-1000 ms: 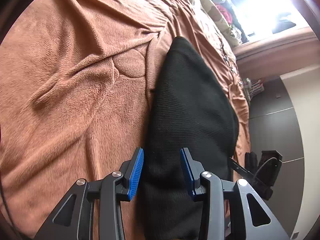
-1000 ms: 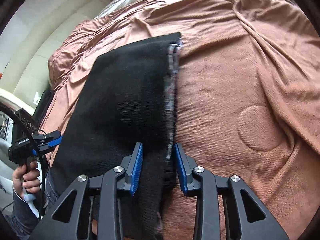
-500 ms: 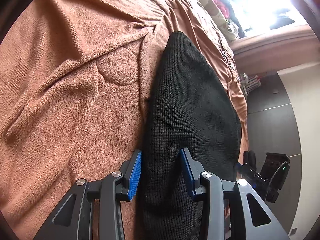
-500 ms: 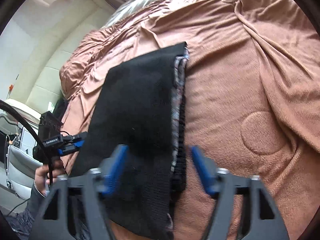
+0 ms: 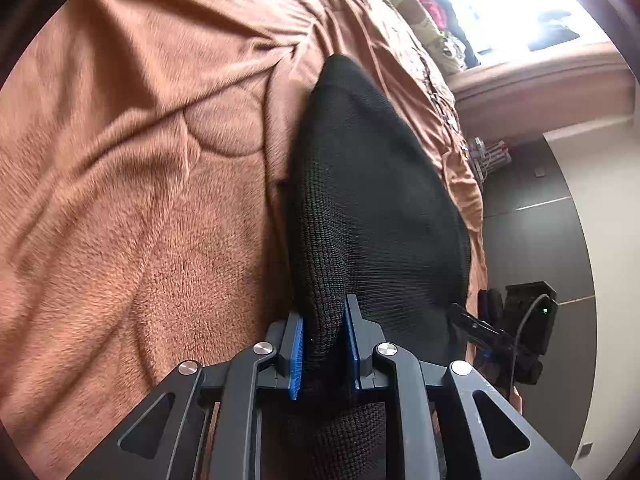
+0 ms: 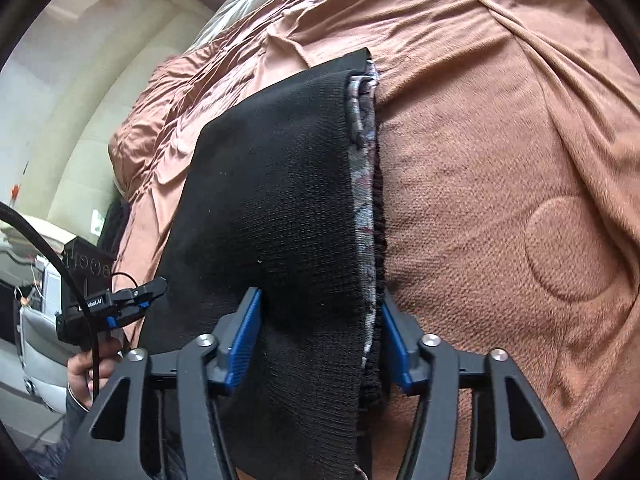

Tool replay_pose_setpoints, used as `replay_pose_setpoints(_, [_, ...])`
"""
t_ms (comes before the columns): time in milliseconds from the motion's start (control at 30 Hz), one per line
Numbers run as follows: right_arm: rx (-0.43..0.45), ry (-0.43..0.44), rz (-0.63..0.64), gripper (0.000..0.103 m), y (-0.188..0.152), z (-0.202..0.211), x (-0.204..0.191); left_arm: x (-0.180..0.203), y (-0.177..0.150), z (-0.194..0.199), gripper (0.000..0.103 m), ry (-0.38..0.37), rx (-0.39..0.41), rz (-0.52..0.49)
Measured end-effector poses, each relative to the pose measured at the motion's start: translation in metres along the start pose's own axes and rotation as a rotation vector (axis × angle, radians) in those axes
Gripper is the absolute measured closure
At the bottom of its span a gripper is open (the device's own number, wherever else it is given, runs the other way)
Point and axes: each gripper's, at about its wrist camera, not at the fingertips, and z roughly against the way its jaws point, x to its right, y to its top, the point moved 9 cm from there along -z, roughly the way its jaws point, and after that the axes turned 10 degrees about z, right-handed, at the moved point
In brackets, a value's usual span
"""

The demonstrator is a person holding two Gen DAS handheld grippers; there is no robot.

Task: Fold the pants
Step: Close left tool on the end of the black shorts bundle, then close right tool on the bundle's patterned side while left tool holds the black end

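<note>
the black pants (image 5: 372,208) lie folded on the brown blanket (image 5: 132,208) on the bed. the left gripper (image 5: 323,350) is closing, its blue fingers (image 5: 296,354) pinching a bunched edge of the pants. the right gripper (image 6: 320,340) is closing too, its fingers (image 6: 242,338) half wide around the pants' other edge, not squeezing yet.

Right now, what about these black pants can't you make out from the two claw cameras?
- Near end of the pants: left view, hidden by the closing left claw.
- Underside: both views, against the brown blanket.
- Near hem: right view, cut off by the frame behind the closing right claw.
</note>
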Motion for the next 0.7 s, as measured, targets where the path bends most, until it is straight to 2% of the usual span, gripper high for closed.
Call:
replay_pose_setpoints(267, [-0.019, 0.02, -0.036, 0.059, -0.006, -0.007, -0.019, 0.005, 0.004, 0.032, 0.086, 0.027, 0.016, -0.044])
replay_pose_setpoints(700, [-0.044, 0.024, -0.025, 0.065, -0.019, -0.034, -0.07, -0.028, 0.006, 0.085, 0.086, 0.049, 0.015, -0.052])
